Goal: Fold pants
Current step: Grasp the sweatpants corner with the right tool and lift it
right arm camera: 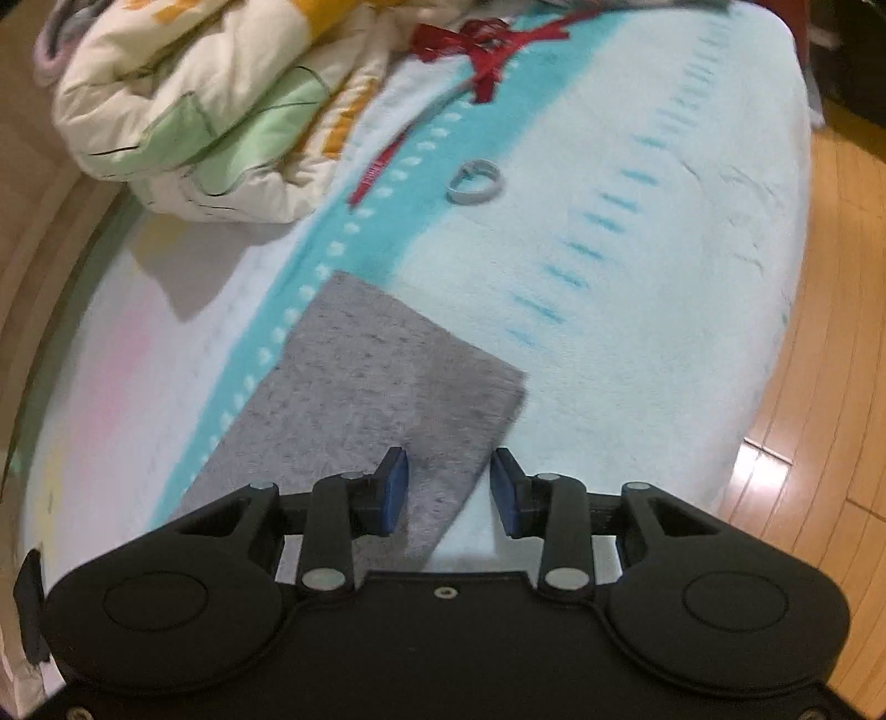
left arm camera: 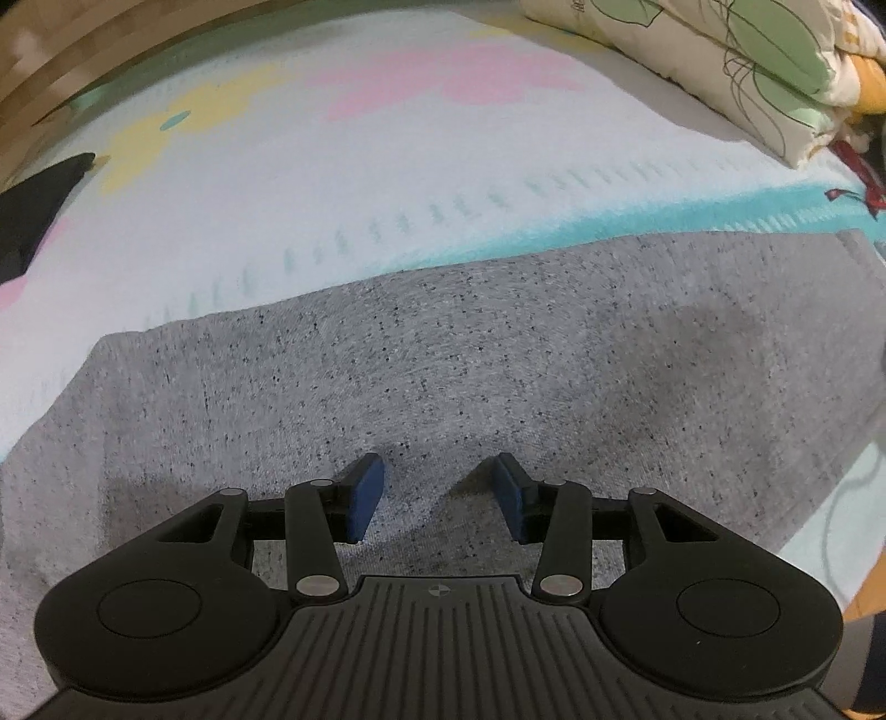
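Note:
Grey speckled pants [left arm camera: 443,360] lie flat on the bed and fill the lower half of the left wrist view. My left gripper [left arm camera: 437,498] is open just above the fabric, holding nothing. In the right wrist view one end of the pants [right arm camera: 376,399] lies as a grey strip along the teal stripe. My right gripper [right arm camera: 449,490] is open over the strip's right edge, with the left pad [right arm camera: 394,493] over the fabric and the right pad [right arm camera: 506,495] over the blanket. It holds nothing.
A white blanket with teal, pink and yellow patterns [left arm camera: 360,183] covers the bed. A folded quilt [right arm camera: 210,111] lies at the far side, also in the left wrist view [left arm camera: 720,61]. A red ribbon [right arm camera: 487,50] and a pale ring [right arm camera: 475,181] lie beyond the pants. A dark cloth [left arm camera: 39,205] lies at left. Wooden floor [right arm camera: 819,360] is at right.

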{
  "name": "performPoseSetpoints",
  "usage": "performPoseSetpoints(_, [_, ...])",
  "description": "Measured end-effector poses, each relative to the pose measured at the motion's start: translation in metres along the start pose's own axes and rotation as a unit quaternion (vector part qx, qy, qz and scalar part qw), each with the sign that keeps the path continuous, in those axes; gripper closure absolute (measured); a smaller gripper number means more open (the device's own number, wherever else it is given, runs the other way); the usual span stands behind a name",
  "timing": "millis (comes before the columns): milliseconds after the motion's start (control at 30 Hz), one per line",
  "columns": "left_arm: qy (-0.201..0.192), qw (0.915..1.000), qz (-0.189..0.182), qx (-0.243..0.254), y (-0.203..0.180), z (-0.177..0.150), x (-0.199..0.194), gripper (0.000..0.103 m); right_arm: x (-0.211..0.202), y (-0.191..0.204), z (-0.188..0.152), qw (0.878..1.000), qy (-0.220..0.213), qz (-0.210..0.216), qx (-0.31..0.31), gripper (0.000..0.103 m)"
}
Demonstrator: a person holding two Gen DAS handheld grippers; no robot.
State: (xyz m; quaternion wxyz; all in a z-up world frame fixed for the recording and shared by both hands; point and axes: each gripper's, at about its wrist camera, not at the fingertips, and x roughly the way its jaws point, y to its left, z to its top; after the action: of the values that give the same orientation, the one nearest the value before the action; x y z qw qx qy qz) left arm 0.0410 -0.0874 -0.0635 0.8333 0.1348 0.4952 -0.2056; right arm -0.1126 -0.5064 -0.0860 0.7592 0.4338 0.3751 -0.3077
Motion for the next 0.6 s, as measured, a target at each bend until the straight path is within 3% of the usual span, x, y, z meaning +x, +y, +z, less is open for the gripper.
performPoseSetpoints(167, [0.004, 1.0000, -0.003, -0.006, 0.001, 0.008, 0.003, 0.060, 0.004, 0.003, 0.005, 1.000, -0.022, 0.004, -0.002, 0.056])
performPoseSetpoints(367, [0.003, 0.9999, -0.004, -0.011, 0.006, 0.010, 0.004, 0.060, 0.015, -0.002, 0.017, 0.998, -0.046, 0.038, 0.019, 0.055])
performPoseSetpoints(433, [-0.001, 0.9999, -0.003, -0.011, 0.006, 0.012, 0.001, 0.060, 0.017, -0.004, 0.019, 0.997, -0.049, 0.049, 0.031, 0.063])
performPoseSetpoints(467, [-0.005, 0.9999, -0.003, -0.010, 0.005, 0.013, -0.002, 0.060, 0.016, -0.004, 0.019, 0.997, -0.048, 0.050, 0.033, 0.082])
performPoseSetpoints(600, [-0.024, 0.9992, -0.030, -0.011, -0.004, 0.020, -0.012, 0.060, 0.005, 0.016, 0.013, 0.997, -0.060, 0.039, -0.007, 0.082])
